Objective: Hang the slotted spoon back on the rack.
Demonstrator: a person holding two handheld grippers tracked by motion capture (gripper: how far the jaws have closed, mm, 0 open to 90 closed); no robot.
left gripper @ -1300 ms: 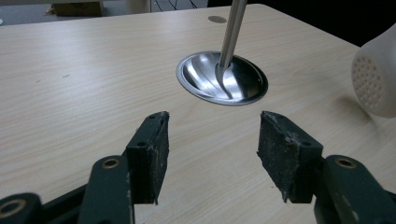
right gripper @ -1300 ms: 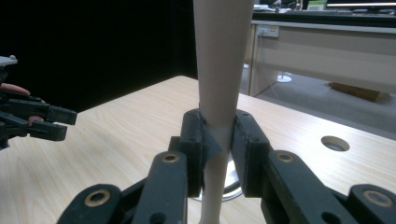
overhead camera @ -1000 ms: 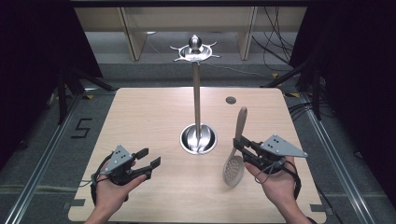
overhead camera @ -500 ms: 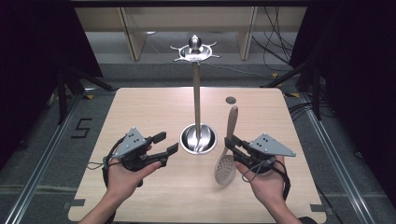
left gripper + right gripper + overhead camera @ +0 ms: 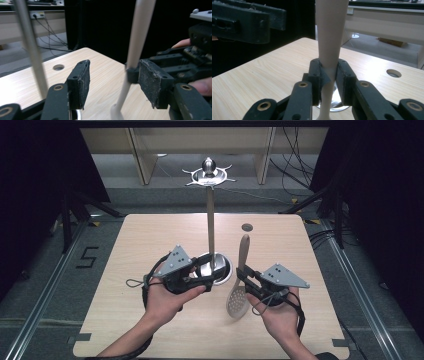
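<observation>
Nearest the person, the right gripper (image 5: 248, 279) is clamped on the neck of a beige slotted spoon (image 5: 238, 296), its perforated bowl hanging low over the wooden table (image 5: 150, 235) and its handle rising away. Just beside it, the left gripper (image 5: 206, 271) holds its jaws apart, close to the spoon's handle. Beyond stands a metal stand (image 5: 210, 220), its round base touching the table.

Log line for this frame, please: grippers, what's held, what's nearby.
right gripper: shut on slotted spoon handle | left gripper: open, beside stand pole | spoon upright, bowl down
</observation>
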